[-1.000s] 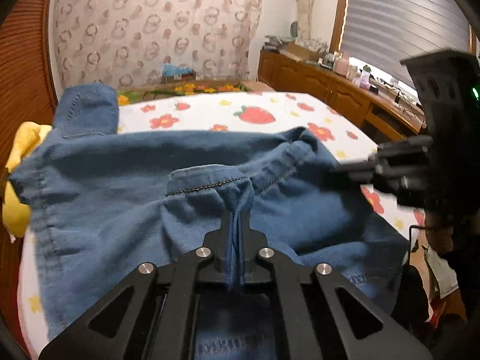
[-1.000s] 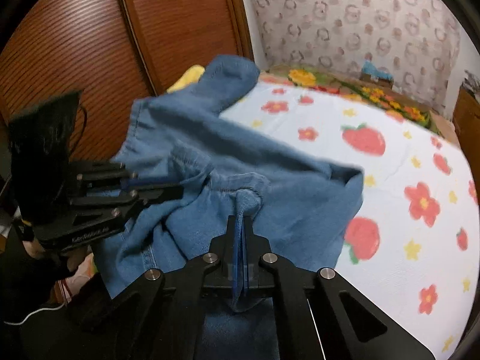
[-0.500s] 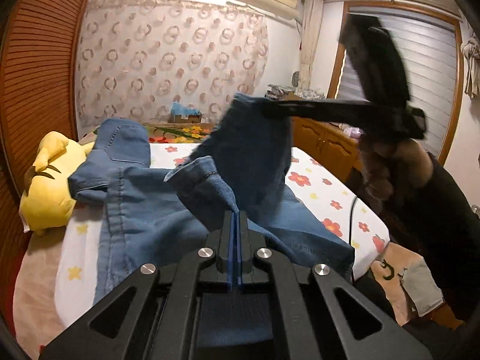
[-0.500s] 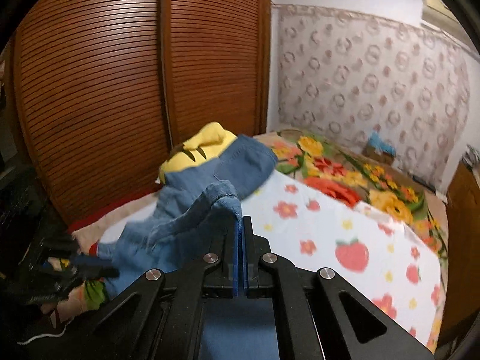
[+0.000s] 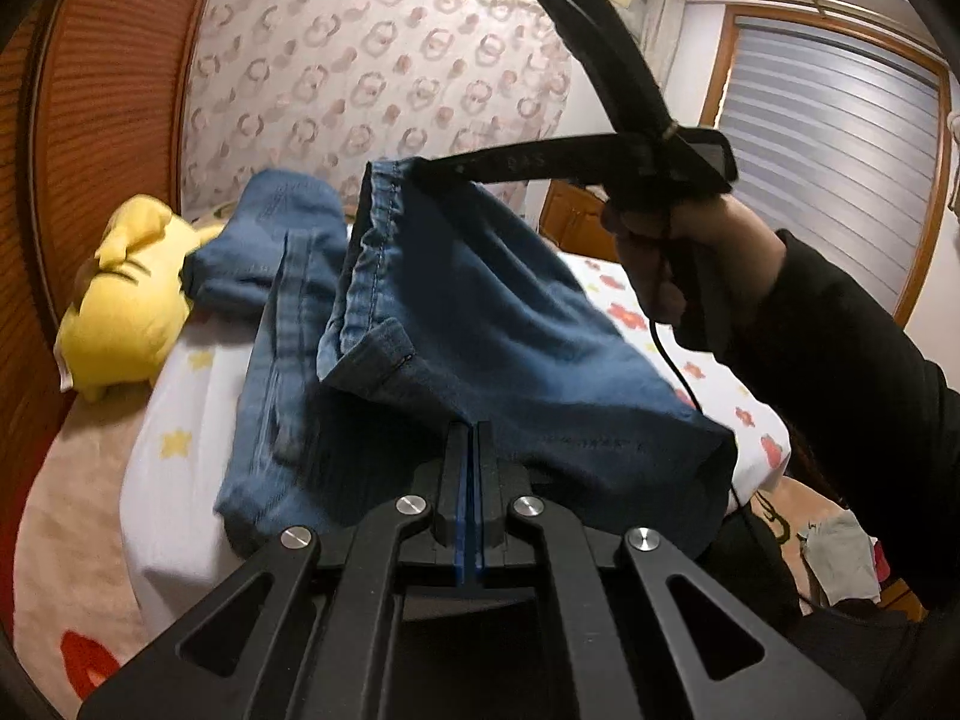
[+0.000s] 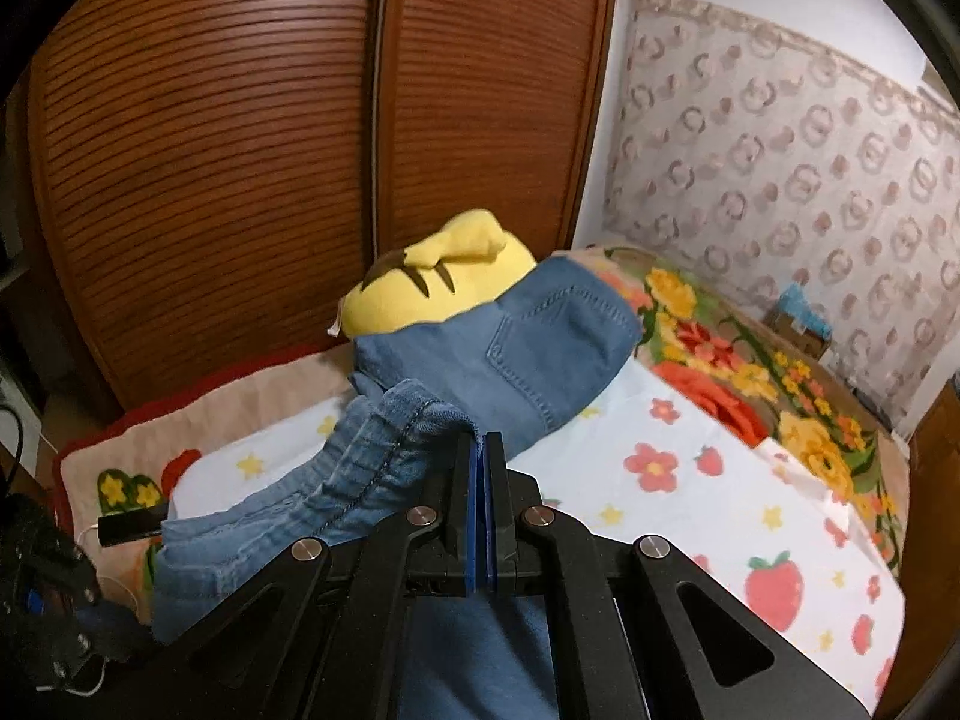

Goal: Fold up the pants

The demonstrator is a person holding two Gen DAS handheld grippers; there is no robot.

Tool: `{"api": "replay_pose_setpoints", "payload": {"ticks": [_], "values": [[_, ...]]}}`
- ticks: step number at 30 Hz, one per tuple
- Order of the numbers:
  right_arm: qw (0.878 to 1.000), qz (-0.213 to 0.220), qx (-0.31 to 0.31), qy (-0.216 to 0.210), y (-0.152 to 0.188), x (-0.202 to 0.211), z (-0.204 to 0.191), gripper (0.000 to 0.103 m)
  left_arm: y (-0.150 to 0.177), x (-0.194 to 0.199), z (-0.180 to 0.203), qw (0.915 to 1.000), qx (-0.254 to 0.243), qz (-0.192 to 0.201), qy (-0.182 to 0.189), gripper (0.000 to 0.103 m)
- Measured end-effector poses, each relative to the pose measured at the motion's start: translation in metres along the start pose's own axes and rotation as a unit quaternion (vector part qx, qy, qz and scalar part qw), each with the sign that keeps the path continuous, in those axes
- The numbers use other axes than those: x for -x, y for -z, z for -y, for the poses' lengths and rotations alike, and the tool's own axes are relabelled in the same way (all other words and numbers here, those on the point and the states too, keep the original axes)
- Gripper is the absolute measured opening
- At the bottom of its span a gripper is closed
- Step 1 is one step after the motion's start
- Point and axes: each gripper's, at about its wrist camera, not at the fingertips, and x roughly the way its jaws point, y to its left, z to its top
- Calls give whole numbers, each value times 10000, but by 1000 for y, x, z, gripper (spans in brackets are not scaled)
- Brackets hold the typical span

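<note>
Both my claws are pinched tight on the denim pants: my left gripper low, my right gripper lifting a hem above the bed. I judge this mid-fold; next I should carry that end toward the seat part resting against the yellow plush toy and lay it flat.

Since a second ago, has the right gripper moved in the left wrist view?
Yes. The right gripper, shut on the jeans, has risen from beside the bed to up against the patterned curtain.
</note>
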Motion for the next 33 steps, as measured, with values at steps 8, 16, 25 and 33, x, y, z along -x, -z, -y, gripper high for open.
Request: {"api": "replay_pose_setpoints", "payload": {"ticks": [8, 16, 25, 33], "values": [[9998, -185, -5, 107, -21, -24, -6, 1, 14, -4, -6, 9997, 90, -202, -68, 2], [9991, -250, -261, 199, -17, 11, 6, 32, 7, 5, -10, 9994, 108, -122, -293, 28], [9972, -76, -501, 549, 22, 111, 26, 32, -4, 0, -10, 9990, 67, -18, -452, 51], [9922, -96, -862, 900, 80, 181, 27, 32, -5, -15, -19, 9970, 174, -156, -732, 51]]}}
